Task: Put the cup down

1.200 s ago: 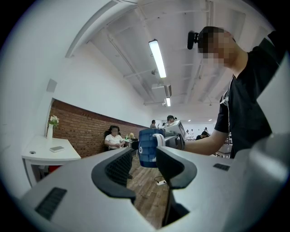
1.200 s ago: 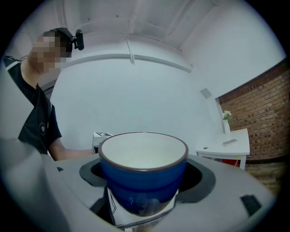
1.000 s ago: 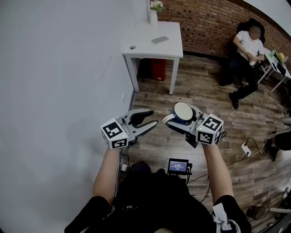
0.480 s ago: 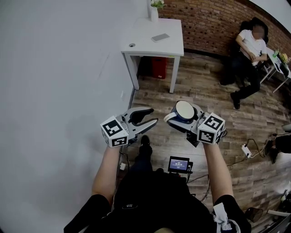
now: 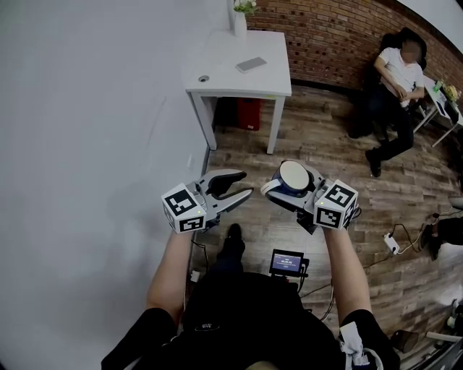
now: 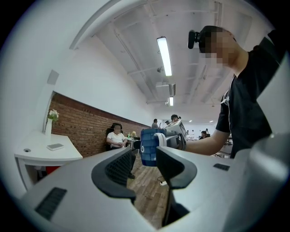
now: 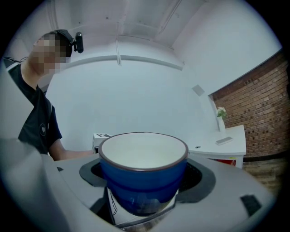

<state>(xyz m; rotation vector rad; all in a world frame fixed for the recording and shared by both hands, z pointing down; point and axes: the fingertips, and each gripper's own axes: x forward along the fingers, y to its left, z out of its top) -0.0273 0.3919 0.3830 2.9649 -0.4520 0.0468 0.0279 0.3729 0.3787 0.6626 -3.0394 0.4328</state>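
A blue cup (image 5: 293, 178) with a white inside is held in the air above the wooden floor, with my right gripper (image 5: 288, 189) shut on it. In the right gripper view the cup (image 7: 142, 174) sits upright between the two jaws, which press on its sides. My left gripper (image 5: 244, 184) hangs level beside it on the left, open and holding nothing. The left gripper view shows its fingers (image 6: 118, 170) apart and the cup (image 6: 148, 147) beyond them. A white table (image 5: 224, 79) stands ahead against the wall.
On the table lie a phone (image 5: 250, 64), a vase of flowers (image 5: 239, 18) and a small round thing (image 5: 203, 79). A red bin (image 5: 248, 114) sits under it. A person (image 5: 394, 79) sits by the brick wall at the right. A power strip (image 5: 391, 242) lies on the floor.
Both grippers keep their places and the cup stays held. A shoe has come into view below the grippers, and the table has slid slightly left in the head view.
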